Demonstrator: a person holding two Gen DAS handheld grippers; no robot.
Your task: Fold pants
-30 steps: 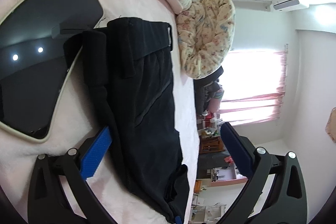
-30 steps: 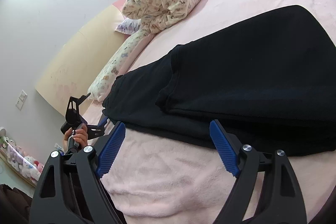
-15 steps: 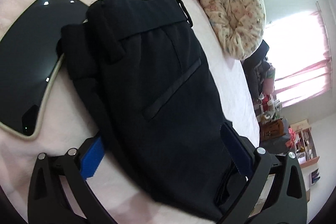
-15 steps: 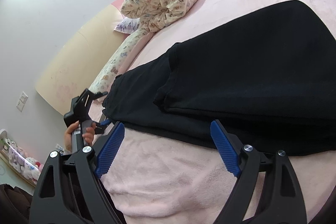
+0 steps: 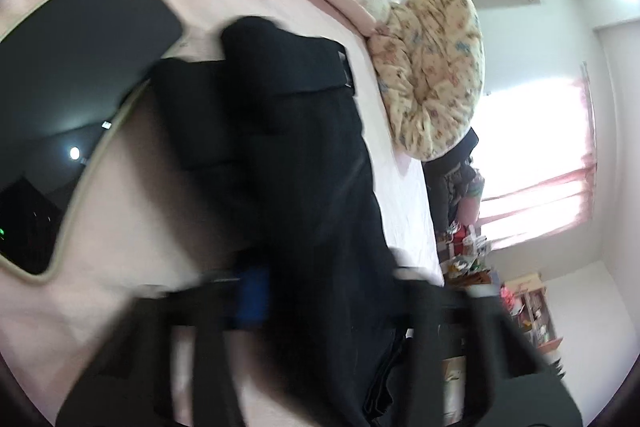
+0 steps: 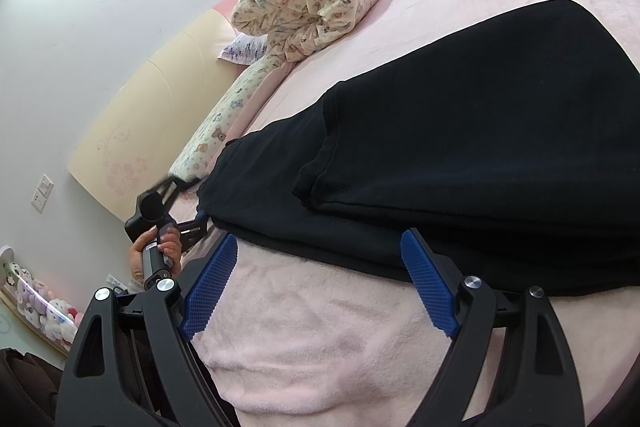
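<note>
Both grippers at the near edge of the pants, ready for a fold.

Your right gripper [image 6: 316,283] has its fingers wide apart, empty, the pants [image 6: 460,163] on the bed [image 6: 320,347] just past the tips. Your left gripper [image 5: 320,291] is blurred; its fingers straddle the cloth, but I cannot tell if they pinch it.

Black pants [image 6: 460,163] are lying on a pale pink blanket [image 6: 320,339]; blue pads [image 6: 210,283] are lining the black claw [image 6: 320,283].

black angular tongs [image 6: 316,283] with ribbed blue pads [image 6: 210,287], silver screws [image 6: 472,282]; bare-skinned hand [image 6: 154,247].
</note>
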